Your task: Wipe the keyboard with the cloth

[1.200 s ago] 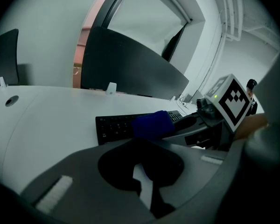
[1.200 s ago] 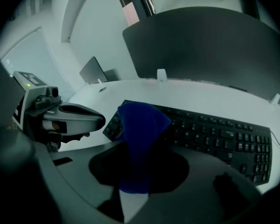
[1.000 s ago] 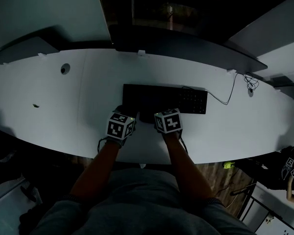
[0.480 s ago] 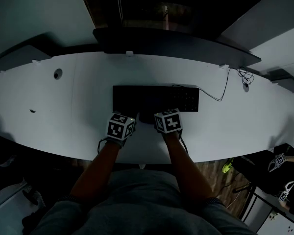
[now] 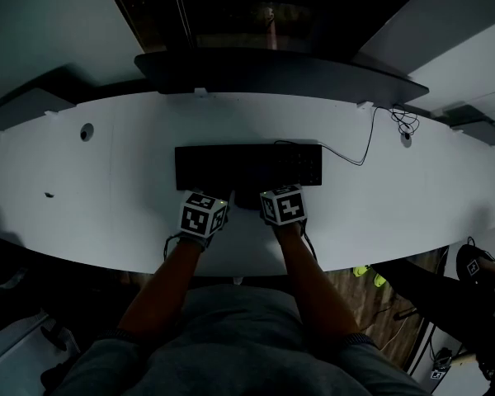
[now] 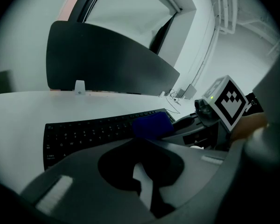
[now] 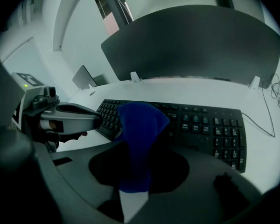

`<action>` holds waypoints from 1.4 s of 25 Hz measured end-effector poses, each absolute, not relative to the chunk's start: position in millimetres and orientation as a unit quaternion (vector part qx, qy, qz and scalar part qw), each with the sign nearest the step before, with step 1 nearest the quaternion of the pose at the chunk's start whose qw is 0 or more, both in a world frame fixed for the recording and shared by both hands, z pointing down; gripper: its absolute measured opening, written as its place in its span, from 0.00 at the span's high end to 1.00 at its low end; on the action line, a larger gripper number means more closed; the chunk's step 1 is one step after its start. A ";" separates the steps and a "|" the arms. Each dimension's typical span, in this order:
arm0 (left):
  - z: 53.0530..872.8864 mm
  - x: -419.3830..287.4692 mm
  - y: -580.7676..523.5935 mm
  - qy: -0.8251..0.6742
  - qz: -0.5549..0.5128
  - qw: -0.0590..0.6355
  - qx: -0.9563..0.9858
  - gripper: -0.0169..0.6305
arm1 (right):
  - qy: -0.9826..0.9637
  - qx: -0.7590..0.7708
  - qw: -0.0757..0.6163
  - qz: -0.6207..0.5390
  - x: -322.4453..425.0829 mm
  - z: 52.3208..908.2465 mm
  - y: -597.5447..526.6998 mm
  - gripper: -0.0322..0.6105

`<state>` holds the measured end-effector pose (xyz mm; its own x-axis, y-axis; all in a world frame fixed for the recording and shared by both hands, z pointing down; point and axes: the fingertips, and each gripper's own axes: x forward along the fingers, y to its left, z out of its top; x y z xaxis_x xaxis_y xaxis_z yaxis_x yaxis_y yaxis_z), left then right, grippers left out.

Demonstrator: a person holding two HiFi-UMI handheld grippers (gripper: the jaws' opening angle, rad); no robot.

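Observation:
A black keyboard [image 5: 247,166] lies on the white desk [image 5: 107,188]. My right gripper [image 5: 268,195] is shut on a blue cloth [image 7: 139,129], which stands up between its jaws over the keyboard's [image 7: 200,125] front edge. My left gripper [image 5: 214,196] sits just to its left at the keyboard's near edge, its jaws together with nothing between them. In the left gripper view the cloth [image 6: 151,125] rests against the keys [image 6: 93,132], beside the right gripper [image 6: 196,125]. The right gripper view shows the left gripper [image 7: 95,117] low beside the keyboard's left end.
A dark curved panel [image 5: 272,73] stands behind the keyboard. The keyboard's thin cable [image 5: 367,151] runs right to a bundle [image 5: 403,122]. A round hole [image 5: 86,132] is in the desk at the left. The desk's front edge lies just under my forearms.
Both grippers have shifted to the right along the keyboard's front edge; the keyboard and desk have slid left in the head view. The cloth stays held.

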<state>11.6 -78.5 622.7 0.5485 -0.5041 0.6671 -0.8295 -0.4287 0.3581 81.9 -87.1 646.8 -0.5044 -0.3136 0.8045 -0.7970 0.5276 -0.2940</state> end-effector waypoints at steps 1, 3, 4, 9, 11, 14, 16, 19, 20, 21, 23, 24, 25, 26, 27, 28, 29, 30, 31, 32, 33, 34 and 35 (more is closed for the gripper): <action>622.6 14.9 -78.6 -0.410 0.239 0.341 0.812 0.96 | -0.797 0.350 0.356 0.341 85.8 646.9 -87.1 0.76; 622.1 21.2 -78.9 -0.408 0.239 0.341 0.812 0.96 | -0.794 0.355 0.356 0.342 94.3 646.9 -87.1 0.76; 622.1 24.5 -79.1 -0.407 0.240 0.341 0.813 0.96 | -0.792 0.357 0.356 0.343 98.7 647.1 -87.2 0.76; 624.5 40.1 -79.9 -0.404 0.242 0.341 0.814 0.96 | -0.791 0.362 0.352 0.347 116.2 648.0 -89.5 0.76; 625.2 46.4 -80.2 -0.403 0.243 0.341 0.814 0.96 | -0.790 0.364 0.352 0.347 122.5 648.3 -90.8 0.76; 626.6 55.8 -80.2 -0.401 0.243 0.342 0.815 0.96 | -0.790 0.365 0.360 0.337 133.3 648.3 -92.3 0.76; 627.1 62.7 -80.7 -0.399 0.243 0.342 0.815 0.96 | -0.791 0.365 0.365 0.328 140.4 647.8 -93.3 0.76; 627.9 75.1 -81.9 -0.396 0.243 0.342 0.817 0.96 | -0.792 0.365 0.365 0.326 149.3 647.9 -94.8 0.76; 628.2 79.9 -82.0 -0.394 0.243 0.342 0.818 0.96 | -0.792 0.365 0.365 0.326 152.3 647.9 -95.0 0.76; 628.5 84.6 -82.1 -0.392 0.244 0.342 0.818 0.96 | -0.792 0.365 0.366 0.325 155.1 647.8 -95.2 0.76; 628.6 93.8 -82.7 -0.389 0.244 0.342 0.820 0.96 | -0.792 0.365 0.366 0.325 160.9 647.6 -95.8 0.76; 628.8 98.2 -83.2 -0.388 0.244 0.342 0.820 0.96 | -0.792 0.365 0.366 0.325 163.6 647.6 -96.1 0.76; 629.3 102.4 -83.9 -0.386 0.244 0.342 0.821 0.96 | -0.793 0.364 0.366 0.325 166.3 647.9 -96.5 0.76; 629.8 106.5 -84.6 -0.385 0.244 0.342 0.822 0.96 | -0.793 0.364 0.366 0.324 169.2 648.3 -97.0 0.76; 630.3 110.4 -85.5 -0.384 0.244 0.342 0.822 0.96 | -0.793 0.364 0.367 0.323 172.2 648.5 -97.8 0.76; 630.7 114.1 -86.5 -0.382 0.245 0.342 0.823 0.96 | -0.792 0.365 0.367 0.322 175.7 648.3 -98.9 0.76; 630.9 118.0 -87.3 -0.381 0.245 0.342 0.824 0.96 | -0.792 0.367 0.367 0.322 179.4 648.1 -99.8 0.76; 631.1 121.9 -87.9 -0.379 0.245 0.341 0.824 0.96 | -0.791 0.368 0.367 0.323 183.2 648.0 -100.4 0.76; 631.3 125.9 -88.4 -0.378 0.245 0.341 0.825 0.96 | -0.790 0.369 0.367 0.323 187.1 648.0 -100.7 0.76; 631.3 129.9 -88.8 -0.376 0.245 0.341 0.826 0.96 | -0.790 0.370 0.367 0.323 191.1 648.1 -101.0 0.76; 631.3 133.9 -89.4 -0.374 0.245 0.341 0.827 0.96 | -0.789 0.372 0.368 0.322 195.1 648.2 -101.4 0.76; 631.3 137.6 -90.0 -0.373 0.245 0.340 0.828 0.96 | -0.789 0.373 0.368 0.321 199.1 648.3 -101.9 0.76; 631.3 141.0 -90.7 -0.372 0.245 0.340 0.828 0.96 | -0.789 0.374 0.368 0.321 202.8 648.4 -102.6 0.76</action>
